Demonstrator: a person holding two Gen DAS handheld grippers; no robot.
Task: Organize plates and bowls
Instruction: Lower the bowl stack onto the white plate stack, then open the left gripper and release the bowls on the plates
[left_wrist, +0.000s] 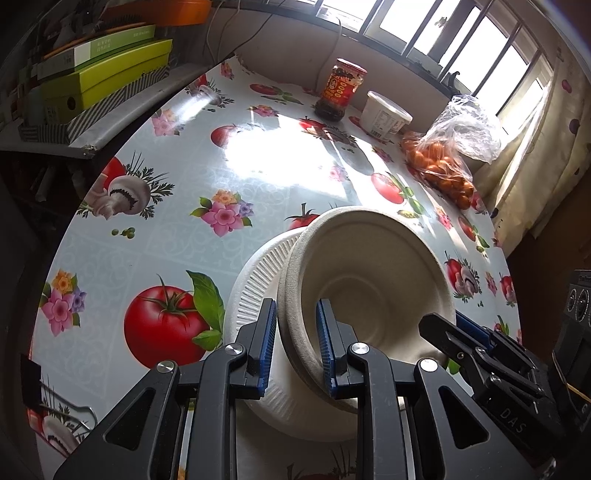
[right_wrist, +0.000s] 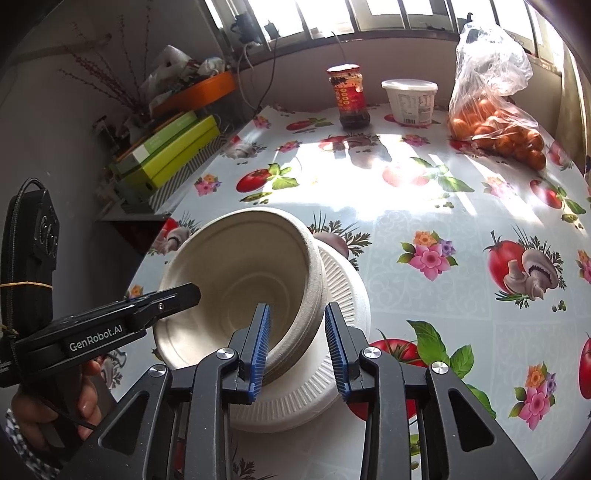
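Observation:
A stack of beige paper bowls (left_wrist: 373, 280) (right_wrist: 240, 280) sits tilted on a white ribbed paper plate (left_wrist: 255, 273) (right_wrist: 343, 295) on the flowered tablecloth. My left gripper (left_wrist: 297, 347) straddles the bowls' near-left rim, blue pads on either side with small gaps, so it looks open. My right gripper (right_wrist: 299, 350) straddles the bowls' right rim; its left pad is inside the bowl and its right pad stands clear outside, so it is open. Each gripper shows in the other's view: the right gripper (left_wrist: 458, 332) and the left gripper (right_wrist: 147, 306).
At the far table edge stand a red sauce jar (left_wrist: 341, 90) (right_wrist: 349, 98), a white tub (left_wrist: 384, 114) (right_wrist: 410, 99) and a plastic bag of small oranges (left_wrist: 443, 162) (right_wrist: 495, 122). Green boxes (left_wrist: 107, 74) (right_wrist: 170, 151) lie on a shelf to the left.

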